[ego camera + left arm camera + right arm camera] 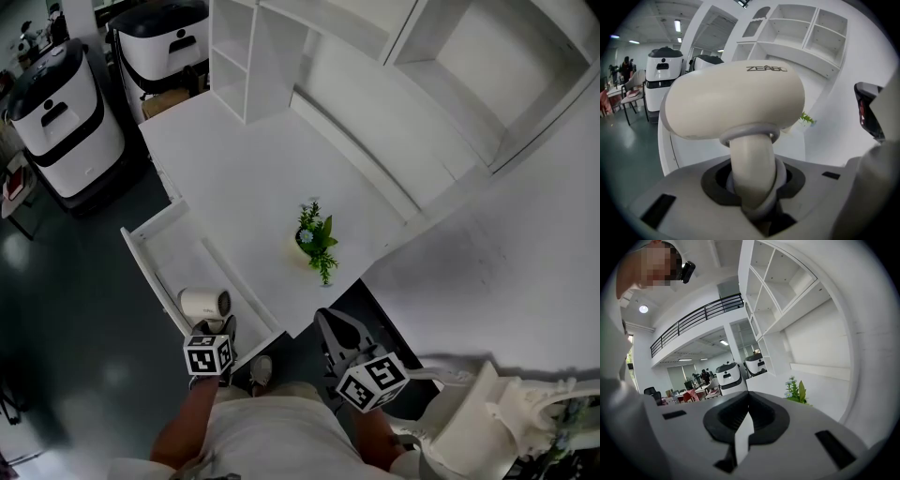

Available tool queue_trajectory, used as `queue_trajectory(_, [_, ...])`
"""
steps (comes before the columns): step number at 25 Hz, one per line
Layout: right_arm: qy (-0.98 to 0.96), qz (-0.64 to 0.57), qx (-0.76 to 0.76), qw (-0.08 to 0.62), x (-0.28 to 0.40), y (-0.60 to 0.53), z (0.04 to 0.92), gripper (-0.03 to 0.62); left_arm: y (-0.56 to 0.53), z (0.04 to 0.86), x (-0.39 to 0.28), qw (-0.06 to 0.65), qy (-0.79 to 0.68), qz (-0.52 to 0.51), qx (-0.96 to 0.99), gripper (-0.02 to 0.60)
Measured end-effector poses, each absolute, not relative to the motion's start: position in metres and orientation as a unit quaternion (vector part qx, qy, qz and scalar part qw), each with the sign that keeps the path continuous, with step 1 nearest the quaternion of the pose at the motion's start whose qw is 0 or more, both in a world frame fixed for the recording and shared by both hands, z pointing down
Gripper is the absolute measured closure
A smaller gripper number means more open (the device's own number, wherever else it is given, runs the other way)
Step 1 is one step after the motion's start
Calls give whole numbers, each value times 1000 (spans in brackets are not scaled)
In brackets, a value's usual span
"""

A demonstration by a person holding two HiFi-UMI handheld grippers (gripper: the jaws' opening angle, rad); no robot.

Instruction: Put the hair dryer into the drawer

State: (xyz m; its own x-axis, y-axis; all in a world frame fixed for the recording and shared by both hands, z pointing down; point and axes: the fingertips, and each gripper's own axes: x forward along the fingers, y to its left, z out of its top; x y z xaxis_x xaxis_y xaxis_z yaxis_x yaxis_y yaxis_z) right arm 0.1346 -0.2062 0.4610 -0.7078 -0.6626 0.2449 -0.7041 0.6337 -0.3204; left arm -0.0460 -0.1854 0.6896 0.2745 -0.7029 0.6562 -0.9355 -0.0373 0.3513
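Observation:
The cream hair dryer hangs over the near end of the open white drawer, which stands pulled out from the left side of the desk. My left gripper is shut on its handle. In the left gripper view the dryer's barrel fills the middle, and the handle runs down between the jaws of the left gripper. My right gripper sits by the desk's front edge, jaws shut with nothing in them. The right gripper view shows the right gripper pointing across the desk.
A small potted plant stands near the front of the white desk. A white shelf unit rises at the back. Two white-and-black machines stand on the dark floor to the left. A white chair is at lower right.

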Motion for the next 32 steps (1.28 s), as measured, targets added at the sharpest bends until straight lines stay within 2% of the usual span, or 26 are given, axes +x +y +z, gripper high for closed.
queue_trajectory(4, [-899,205,382,56,141,-209,468,585,-190,705,-42,379,-578,171,702,449])
queue_trajectory(12, [-896,211,385,63,150,-209,474,585,-200,740,-51,429,-595,176,657,449])
queue_trajectory(24, [-892,218,389,76,157,-215,480,585,-209,792,-68,436,-612,262,605,449])
queue_trajectory(32, [-890,223,389,79,161,-218,486,585,-210,806,-67,449,-609,273,594,449])
